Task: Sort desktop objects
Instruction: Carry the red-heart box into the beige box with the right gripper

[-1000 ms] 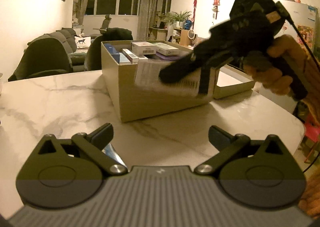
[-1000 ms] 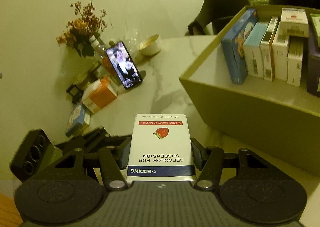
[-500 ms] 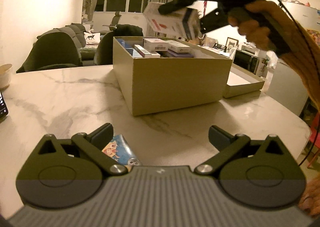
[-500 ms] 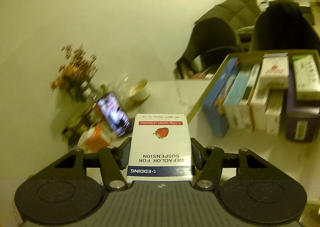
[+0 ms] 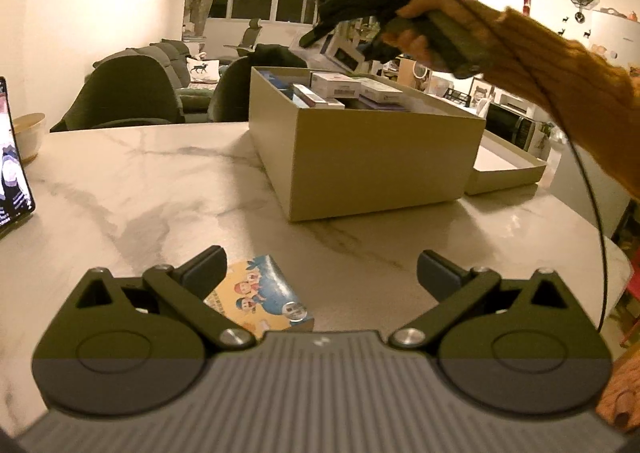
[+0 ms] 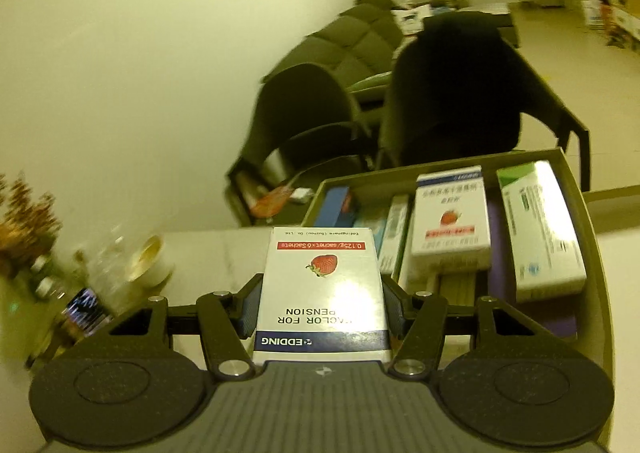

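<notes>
The left gripper (image 5: pixel 320 273), jaws spread, now hovers nearer a cartoon-printed box (image 5: pixel 260 299) on the marble table (image 5: pixel 120 189). The right gripper (image 6: pixel 320 305) still pinches the strawberry-marked cefaclor box (image 6: pixel 322 293), now raised above the open cardboard box (image 5: pixel 372 157).

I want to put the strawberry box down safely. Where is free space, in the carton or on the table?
The carton is crowded at its far end with packs; only its near part looks open. The marble table is bare between the carton and the cartoon pack by the open left gripper. The right gripper holds the strawberry box.
</notes>
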